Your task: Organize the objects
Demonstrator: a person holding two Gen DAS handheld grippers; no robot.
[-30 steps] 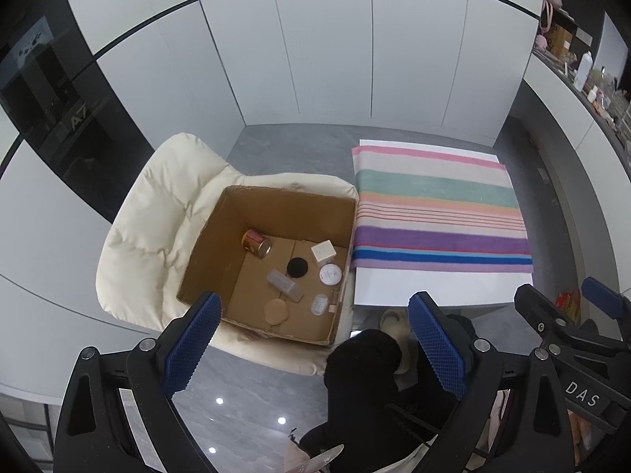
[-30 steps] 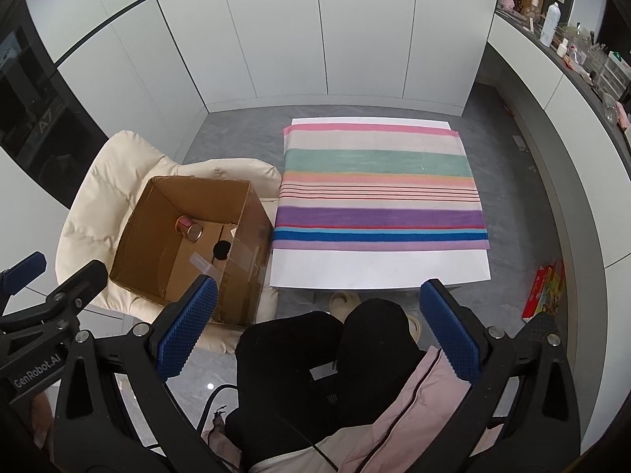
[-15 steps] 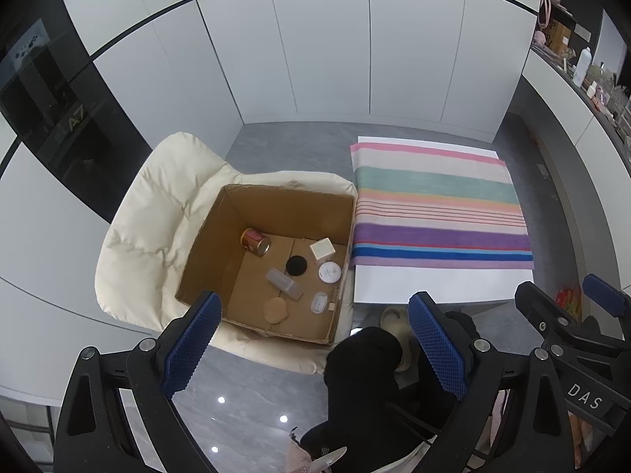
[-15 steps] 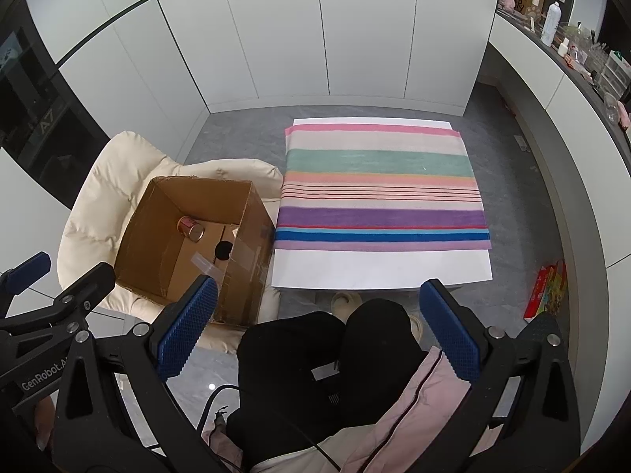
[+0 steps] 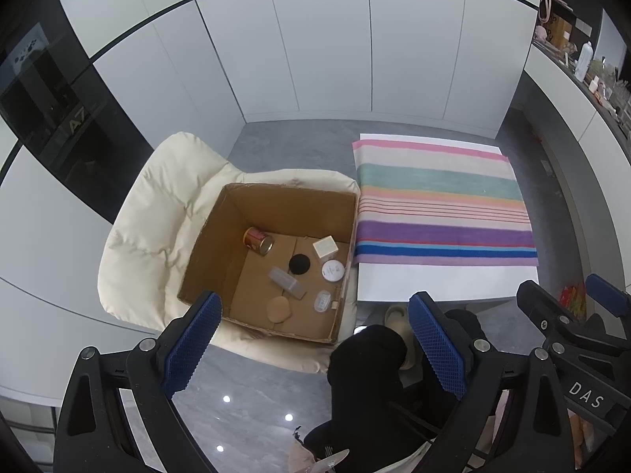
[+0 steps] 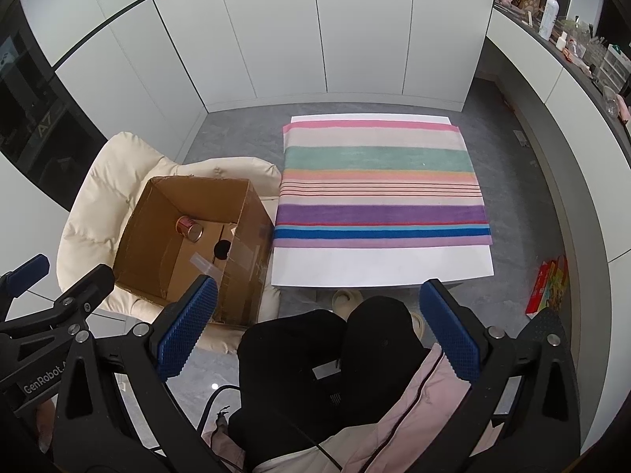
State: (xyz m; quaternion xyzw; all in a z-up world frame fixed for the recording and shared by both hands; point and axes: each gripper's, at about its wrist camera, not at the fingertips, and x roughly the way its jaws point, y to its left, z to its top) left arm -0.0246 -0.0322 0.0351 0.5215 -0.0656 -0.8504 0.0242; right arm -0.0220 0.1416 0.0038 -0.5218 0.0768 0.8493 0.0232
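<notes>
An open cardboard box (image 5: 221,236) sits on a cream padded chair (image 5: 157,213). Inside lie a red can (image 5: 257,240), a black disc (image 5: 299,263), a white cube (image 5: 325,247), a white round tin (image 5: 332,270), a clear bottle (image 5: 286,283), a tan disc (image 5: 278,310) and a small clear jar (image 5: 322,300). My left gripper (image 5: 311,351) is open and empty, held high above the box's near edge. My right gripper (image 6: 319,335) is open and empty above the person's lap. The box (image 6: 240,252) and can (image 6: 189,228) show left in the right wrist view.
A low white table (image 5: 445,280) with a striped cloth (image 5: 441,205) stands right of the box; it also shows in the right wrist view (image 6: 378,268). The person's black-clad knees (image 6: 331,339) are below. White cabinets line the back. Red packages (image 6: 548,283) lie on the floor at right.
Both views shifted only slightly. Both grippers stay open and empty.
</notes>
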